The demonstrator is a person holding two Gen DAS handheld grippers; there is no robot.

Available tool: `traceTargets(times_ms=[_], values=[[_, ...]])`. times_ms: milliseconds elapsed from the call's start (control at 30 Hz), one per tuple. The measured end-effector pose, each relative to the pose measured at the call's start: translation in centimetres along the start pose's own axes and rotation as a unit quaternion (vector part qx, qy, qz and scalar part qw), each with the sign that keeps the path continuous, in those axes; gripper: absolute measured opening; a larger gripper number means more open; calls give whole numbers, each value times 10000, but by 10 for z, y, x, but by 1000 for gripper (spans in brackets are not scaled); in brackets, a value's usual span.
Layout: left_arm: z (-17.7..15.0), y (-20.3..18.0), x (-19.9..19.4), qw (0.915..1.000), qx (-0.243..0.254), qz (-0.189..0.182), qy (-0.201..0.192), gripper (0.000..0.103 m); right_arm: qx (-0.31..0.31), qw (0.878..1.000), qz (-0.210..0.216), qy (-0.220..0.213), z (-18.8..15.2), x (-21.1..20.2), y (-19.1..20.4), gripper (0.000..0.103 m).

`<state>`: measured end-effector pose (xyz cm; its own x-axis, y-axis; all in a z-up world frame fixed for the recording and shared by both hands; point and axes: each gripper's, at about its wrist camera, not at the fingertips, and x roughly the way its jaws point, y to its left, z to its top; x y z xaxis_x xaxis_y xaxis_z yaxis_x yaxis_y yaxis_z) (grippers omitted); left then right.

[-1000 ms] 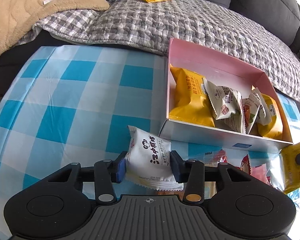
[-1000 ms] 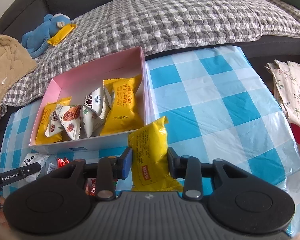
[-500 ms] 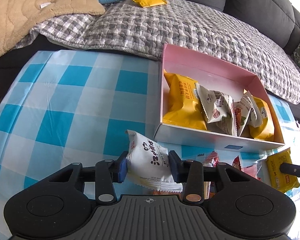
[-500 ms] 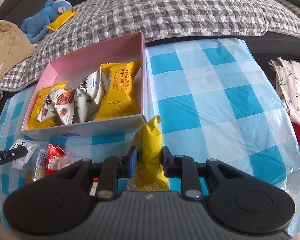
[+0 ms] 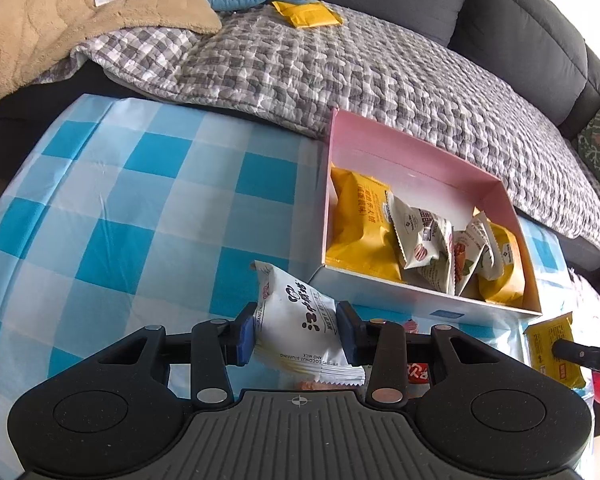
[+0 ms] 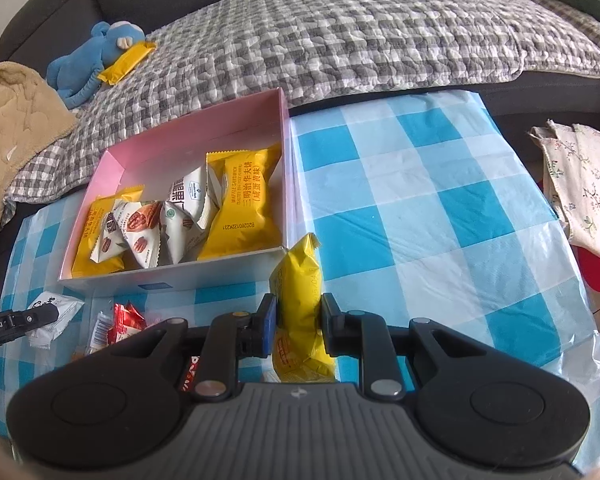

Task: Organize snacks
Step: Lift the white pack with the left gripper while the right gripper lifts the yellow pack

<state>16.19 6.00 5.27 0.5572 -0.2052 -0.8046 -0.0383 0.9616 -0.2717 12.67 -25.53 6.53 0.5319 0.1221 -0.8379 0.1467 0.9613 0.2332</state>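
The left gripper (image 5: pixel 296 330) was squeezing a white pack (image 5: pixel 300 320) by its two sides. The right gripper (image 6: pixel 299 322) was pinching a yellow pack (image 6: pixel 300 304) the same way, and its blue pads (image 6: pixel 269 322) pushed the pack in so it looked thin. Both packs were held up just in front of the box (image 6: pixel 172 280), near its front wall.

These packs looked light and puffy, like little pillows. The wrap looked shiny and maybe slippery. The food inside could be crumbly, so a hard squeeze might break it. I think the middle of the pack was the best spot to hold, since the flat crimped ends would bend and slip.

Under the grippers, a few red packs (image 6: pixel 124 320) lay loose on the blue checked cloth (image 6: pixel 420 200).

A little farther was the pink box. It already had yellow packs and small white nut packs inside, crowded toward the front. The back part of the box looked free.

Past the table was a sofa with a gray quilt (image 6: pixel 340 40). A blue toy (image 6: pixel 96 64) lay there with one more yellow pack (image 6: pixel 128 62) touching it.
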Motion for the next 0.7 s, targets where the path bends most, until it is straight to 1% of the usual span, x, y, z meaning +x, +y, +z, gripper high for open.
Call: traceTargets(times_ms=[200, 300, 333, 367, 433, 533, 633, 700], values=[[9, 7, -8, 9992, -228, -165, -274, 38, 188, 9993, 92, -297, 6, -7, -5, 20], [12, 6, -11, 9982, -273, -306, -426, 36, 258, 9989, 118, -364, 9, -7, -6, 18], [13, 5, -12, 9979, -282, -358, -464, 27, 287, 9988, 116, -367, 10, -7, -6, 18], [14, 4, -13, 9974, -294, -443, -492, 21, 301, 9988, 125, -374, 10, -7, -7, 18], [14, 3, -13, 9967, -362, -544, -489, 19, 315, 9987, 131, -373, 11, -6, -7, 18], [12, -1, -4, 9989, -196, -325, -284, 19, 272, 9991, 119, -304, 9, -2, -8, 18], [8, 6, 8, 9991, -291, -302, -12, 20, 197, 9996, 127, -127, 6, 4, -6, 18], [4, 6, 13, 9993, -230, -202, 211, 25, 144, 9997, 143, -94, 5, 5, -5, 18]])
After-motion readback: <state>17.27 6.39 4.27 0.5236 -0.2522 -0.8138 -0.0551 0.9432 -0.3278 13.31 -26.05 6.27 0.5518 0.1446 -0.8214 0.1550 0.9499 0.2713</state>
